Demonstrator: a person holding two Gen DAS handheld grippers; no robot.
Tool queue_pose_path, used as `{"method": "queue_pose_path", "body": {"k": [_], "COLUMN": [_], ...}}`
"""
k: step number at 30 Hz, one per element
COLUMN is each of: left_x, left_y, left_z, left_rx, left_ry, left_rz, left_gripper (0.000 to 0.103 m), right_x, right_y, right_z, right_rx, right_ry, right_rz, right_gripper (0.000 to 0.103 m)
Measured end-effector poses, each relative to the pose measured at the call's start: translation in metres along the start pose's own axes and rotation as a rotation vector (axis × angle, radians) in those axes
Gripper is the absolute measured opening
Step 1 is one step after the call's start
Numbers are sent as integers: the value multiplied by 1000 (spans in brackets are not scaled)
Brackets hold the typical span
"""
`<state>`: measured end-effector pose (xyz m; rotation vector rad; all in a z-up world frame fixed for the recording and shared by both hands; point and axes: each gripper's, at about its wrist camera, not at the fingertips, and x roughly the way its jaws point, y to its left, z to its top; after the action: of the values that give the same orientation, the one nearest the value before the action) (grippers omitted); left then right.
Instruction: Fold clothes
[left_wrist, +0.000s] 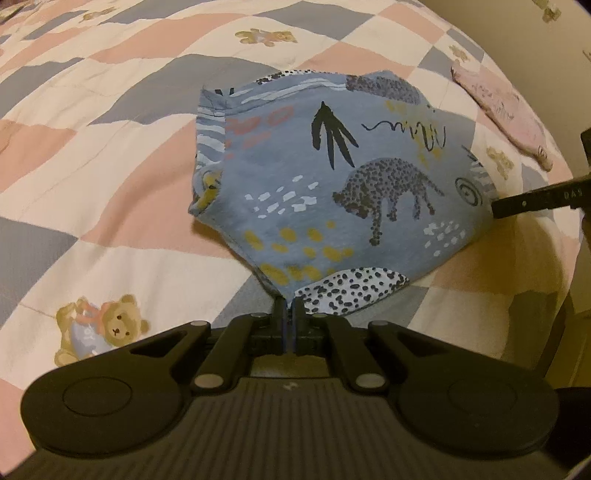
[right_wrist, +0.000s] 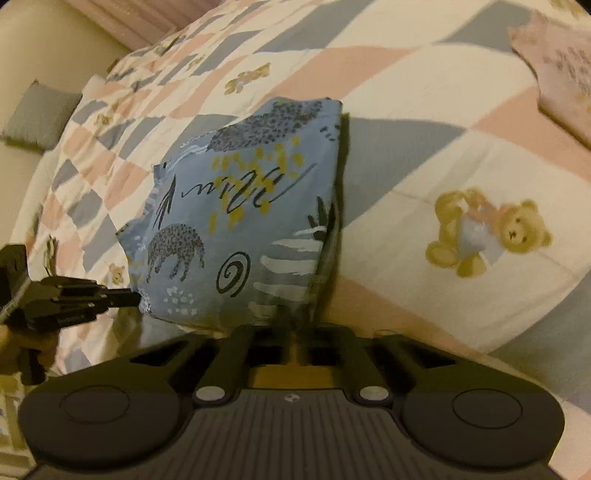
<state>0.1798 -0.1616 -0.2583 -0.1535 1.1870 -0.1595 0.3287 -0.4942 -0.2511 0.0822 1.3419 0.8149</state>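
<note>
Two tools hold one garment (left_wrist: 332, 192) above the bed (left_wrist: 110, 166). Left tool (left_wrist: 289, 314): fingers closed on a near corner of the blue printed cloth. Right tool (right_wrist: 291, 332): fingers drawn together on another corner, though blur obscures the contact. The cloth hangs taut between them, apparently already doubled, its far edge near the quilt. Judgement: fold partly made; laying down and any further fold remain. A pink garment (left_wrist: 502, 107) lies apart, flat, seemingly finished.

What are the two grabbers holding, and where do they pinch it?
Both hold the blue animal-print cloth. The left gripper pinches its near bottom corner; the right gripper pinches another spot on its edge, over the quilt.
</note>
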Motion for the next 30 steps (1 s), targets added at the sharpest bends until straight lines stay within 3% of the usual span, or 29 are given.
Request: {"method": "queue_pose_path", "body": {"k": [5,8,12,19,23,24,29,30], "left_x": [1,-2,-13,-38,-24,-17,0,-7], "left_y": [1,-2,-9,-44,-61,-60,-43,-40], "left_z": [-1,-1,-2,-5,1,2,6,7], "left_rx": [19,31,42,123,127,118,60,57], "left_ry": [6,6,-5,-98,-124,-118,-61,-82], "left_rz": [23,33,58,139,122,122,168,174], "left_gripper": [1,1,2,2,5,5,5,5], "right_x": [-20,-28,-27,5,17,19,-2,-9], "right_y": [-12,-10,8,51,47,44,13,12], "right_z": [2,2,2,6,11,12,21,22], "right_rx": [-16,-60,-112,-224,-262,-269,-243,-242], "right_ry": [-24,-26,-30,-18,15,22,14,0], "right_rz": [-112,-109,-26,85,92,89,-66,-76], "right_gripper": [0,2,34,32,32,27,31,31]}}
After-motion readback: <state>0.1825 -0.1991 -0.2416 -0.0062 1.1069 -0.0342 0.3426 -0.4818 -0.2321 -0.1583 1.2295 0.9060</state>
